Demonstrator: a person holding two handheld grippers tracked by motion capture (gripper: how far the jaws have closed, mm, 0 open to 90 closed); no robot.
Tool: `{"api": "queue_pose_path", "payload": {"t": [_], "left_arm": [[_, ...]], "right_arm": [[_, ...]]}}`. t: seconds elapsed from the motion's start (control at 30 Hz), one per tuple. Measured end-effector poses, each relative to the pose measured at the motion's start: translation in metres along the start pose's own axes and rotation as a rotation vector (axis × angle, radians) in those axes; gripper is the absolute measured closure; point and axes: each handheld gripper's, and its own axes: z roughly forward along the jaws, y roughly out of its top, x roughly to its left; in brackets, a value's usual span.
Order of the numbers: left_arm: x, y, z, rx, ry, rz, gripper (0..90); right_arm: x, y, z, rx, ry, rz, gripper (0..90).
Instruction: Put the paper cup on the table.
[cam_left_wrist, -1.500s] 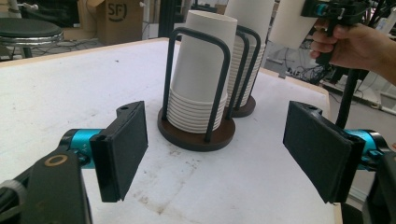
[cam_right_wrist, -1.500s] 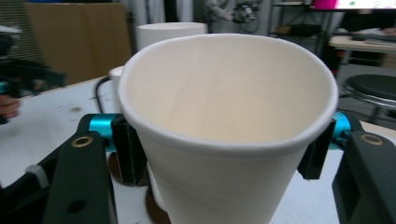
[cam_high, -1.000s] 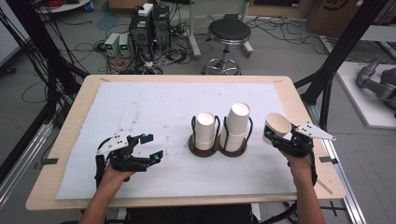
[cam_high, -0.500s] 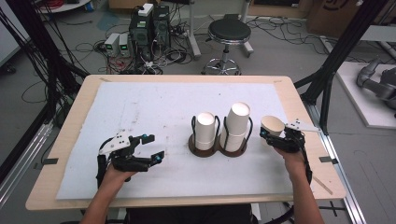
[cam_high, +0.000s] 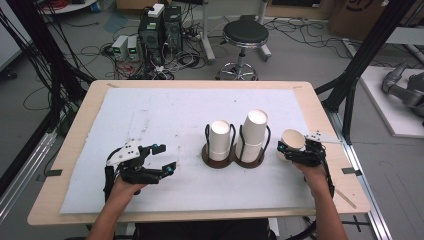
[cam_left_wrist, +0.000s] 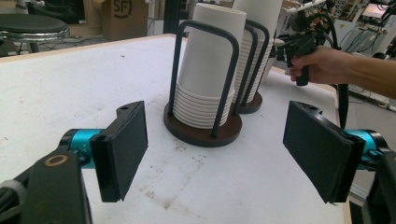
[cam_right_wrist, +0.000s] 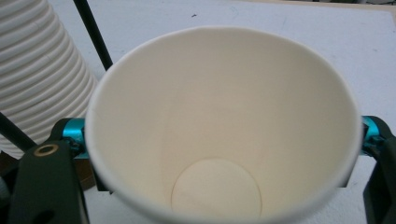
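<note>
Landmark: the two-ring cup holder (cam_high: 233, 152) is standing on the white mat (cam_high: 150, 120) of the desk (cam_high: 75, 150); every place below is given from it.
Right gripper (cam_high: 296, 152): its jaws are closing on a single paper cup (cam_high: 292, 140), pressing its wall from both sides; mouth facing the gripper's camera, bottom disc visible in the right gripper view (cam_right_wrist: 224, 126).
Cup position: just beside the holder's taller stack (cam_high: 253, 132), on the person's right, mouth up and slightly tilted; whether its base is touching the mat, cannot tell.
Left gripper (cam_high: 150, 162): jaws standing wide apart, holding nothing; hovering well to the holder's left, pads (cam_left_wrist: 122, 149) aimed at the shorter stack (cam_left_wrist: 210, 70).
Step (judged): the right hand is handling one loose cup next to the stacks, setting it down or carrying it.
Doing it well: grip light, since the thin wall is likely to buckle; rim level; keeping clear of the holder's black hoops (cam_left_wrist: 205, 79); left jaws staying away from the stacks.
</note>
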Motion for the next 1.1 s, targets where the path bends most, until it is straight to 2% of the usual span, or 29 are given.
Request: {"api": "queue_pose_path", "payload": {"t": [0.17,0.37,0.57,0.73,0.93,1.1], "left_arm": [[0.0,0.0,0.0,-0.002,0.002,0.002,22.0],[-0.001,0.0,0.0,-0.007,0.0,0.003,22.0],[-0.001,0.001,-0.003,-0.015,0.005,0.002,22.0],[-0.001,0.001,-0.006,-0.023,0.012,0.001,22.0],[-0.001,0.001,-0.012,-0.036,0.024,-0.002,22.0],[0.0,0.002,-0.016,-0.055,0.034,-0.01,22.0]], "right_arm": [[0.003,-0.002,-0.003,0.018,0.006,-0.011,19.4],[0.002,-0.004,-0.013,0.006,0.007,-0.016,19.4],[0.004,-0.009,-0.033,-0.009,0.016,-0.031,19.4],[0.007,-0.012,-0.051,-0.02,0.019,-0.021,19.4],[0.017,-0.012,-0.072,-0.045,0.027,-0.041,19.4],[0.03,0.001,-0.084,-0.096,0.058,-0.082,19.4]]}}
